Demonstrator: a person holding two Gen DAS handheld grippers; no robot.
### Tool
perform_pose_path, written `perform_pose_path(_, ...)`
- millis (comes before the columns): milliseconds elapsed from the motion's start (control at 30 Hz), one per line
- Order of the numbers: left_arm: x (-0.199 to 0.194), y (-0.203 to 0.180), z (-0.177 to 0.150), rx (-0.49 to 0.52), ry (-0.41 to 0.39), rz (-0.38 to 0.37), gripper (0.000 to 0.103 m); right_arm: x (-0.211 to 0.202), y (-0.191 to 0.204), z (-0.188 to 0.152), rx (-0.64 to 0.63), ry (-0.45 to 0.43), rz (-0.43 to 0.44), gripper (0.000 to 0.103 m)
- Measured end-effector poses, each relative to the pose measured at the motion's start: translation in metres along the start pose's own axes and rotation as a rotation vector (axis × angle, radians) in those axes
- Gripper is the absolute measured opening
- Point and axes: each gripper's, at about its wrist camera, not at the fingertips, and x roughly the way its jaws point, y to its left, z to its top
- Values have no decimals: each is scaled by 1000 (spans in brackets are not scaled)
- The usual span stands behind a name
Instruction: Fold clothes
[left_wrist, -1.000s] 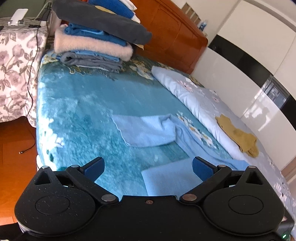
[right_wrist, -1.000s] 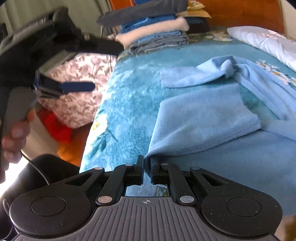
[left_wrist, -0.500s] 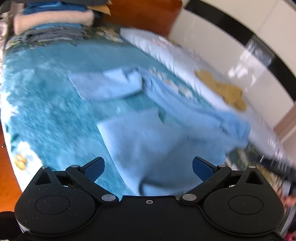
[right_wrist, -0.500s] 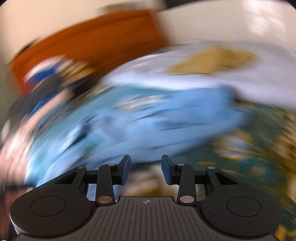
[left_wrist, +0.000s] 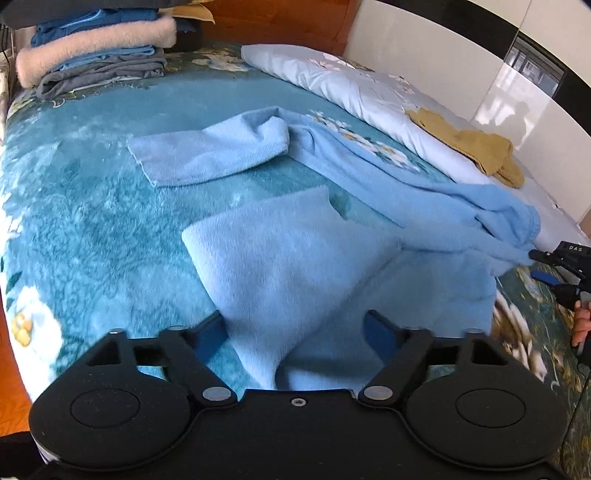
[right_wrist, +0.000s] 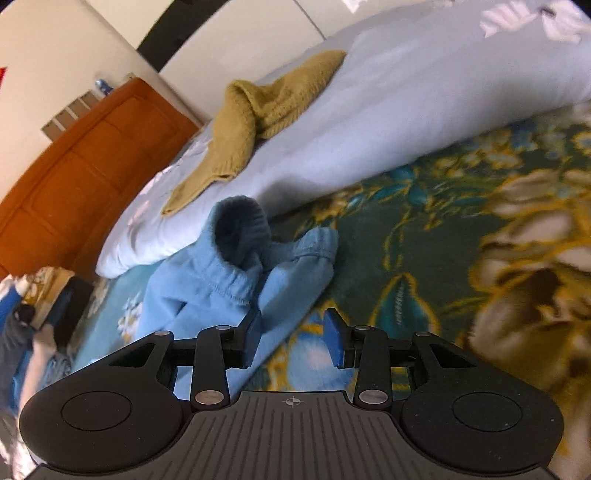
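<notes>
Light blue pants (left_wrist: 303, 258) spread flat on a teal flower blanket (left_wrist: 85, 229) on the bed. One leg (left_wrist: 210, 151) lying farther up, bent back toward the stack end. Other leg folded over, making a thick soft flap (left_wrist: 280, 266) right in front of the left gripper (left_wrist: 295, 332). Left gripper low over that flap, fingers (left_wrist: 378, 334) wide apart, nothing pinched between them; cloth seen in the gap, but hard to tell if touching.

Waist end (right_wrist: 236, 266) bunched up by the far side of the bed, with the elastic band puckered and one round opening gaping. Right gripper (right_wrist: 291, 341) right at that bunch, fingers (right_wrist: 253, 338) partly apart, not holding anything. Left pad just touching or almost touching the edge of the blue cloth; right pad over bare blanket. Same gripper showing at the right edge of the left view (left_wrist: 561, 266), close to the waist end, with a bit of hand behind it.

Pale blue quilt (right_wrist: 369, 129) rolled along the wall side of the bed, just beside the waist end. Yellow sweater (right_wrist: 255, 114) crumpled on top of the quilt. Stack of folded clothes (left_wrist: 99, 48) at the head of the bed, well apart from the pants. Orange wood headboard (right_wrist: 85, 166) behind the stack. White wardrobe (left_wrist: 443, 55) along the far side
</notes>
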Motion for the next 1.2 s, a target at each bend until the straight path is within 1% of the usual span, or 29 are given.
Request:
perform_pose_path(33, 0, 0, 2, -10, -5, -1, 63, 6, -1, 1, 14, 3, 10, 34)
perform_pose_path(100, 1, 2, 5, -32, -17, -1, 51, 13, -2, 4, 45, 2, 26, 34)
perform_pose_path(133, 1, 3, 6, -38, -24, -1, 47, 15, -1, 5, 57, 1, 34, 34)
perform_pose_path(167, 1, 4, 8, -43, -33, -1, 36, 16, 0, 7, 66, 0, 41, 34)
perform_pose_path(200, 1, 5, 9, -47, -41, -2, 22, 19, 3, 8, 68, 1, 43, 31)
perform_pose_path(233, -4, 6, 12, -50, -57, -5, 16, 19, 6, 9, 69, 0, 46, 24)
perform_pose_path(267, -12, 8, 15, -50, -77, -10, 11, 13, 10, 10, 61, -16, 59, 10)
perform_pose_path(300, -21, 9, 18, -51, -98, -14, 10, 6, 14, 11, 54, -32, 72, 8)
perform_pose_path(500, -71, 18, 39, -55, -221, -44, 9, -37, 39, 18, 6, -128, 150, 6)
perform_pose_path(567, -88, 20, 46, -56, -262, -54, 9, -68, 51, 19, -52, -165, 171, 6)
perform_pose_path(633, -104, 23, 53, -57, -303, -64, 9, -101, 62, 17, -88, -184, 186, 4)
perform_pose_path(667, -113, 26, 54, -66, -310, -73, 9, -116, 66, 15, -87, -183, 180, 4)
perform_pose_path(700, -122, 29, 53, -75, -309, -88, 9, -131, 69, 12, -89, -186, 190, 4)
perform_pose_path(767, -136, 37, 46, -54, -325, -114, 10, -158, 75, 6, -114, -193, 194, 4)
perform_pose_path(833, -143, 43, 33, -9, -345, -137, 12, -176, 78, -4, -188, -195, 163, 4)
perform_pose_path(867, -143, 47, 26, 6, -336, -140, 14, -177, 79, -9, -222, -183, 132, 4)
perform_pose_path(900, -140, 50, 19, 8, -308, -134, 14, -176, 76, -14, -245, -154, 88, 4)
perform_pose_path(967, -128, 56, 5, 8, -250, -121, 14, -167, 64, -26, -248, -87, 20, 4)
perform_pose_path(1033, -114, 61, -11, 2, -187, -102, 16, -155, 49, -42, -246, -24, -72, 4)
perform_pose_path(1133, -97, 67, -28, -38, -116, -87, 15, -145, 29, -64, -211, 41, -142, 4)
perform_pose_path(1167, -93, 70, -32, -57, -98, -89, 18, -145, 24, -70, -205, 56, -152, 4)
perform_pose_path(1200, -91, 74, -35, -80, -82, -95, 26, -146, 21, -76, -203, 68, -158, 4)
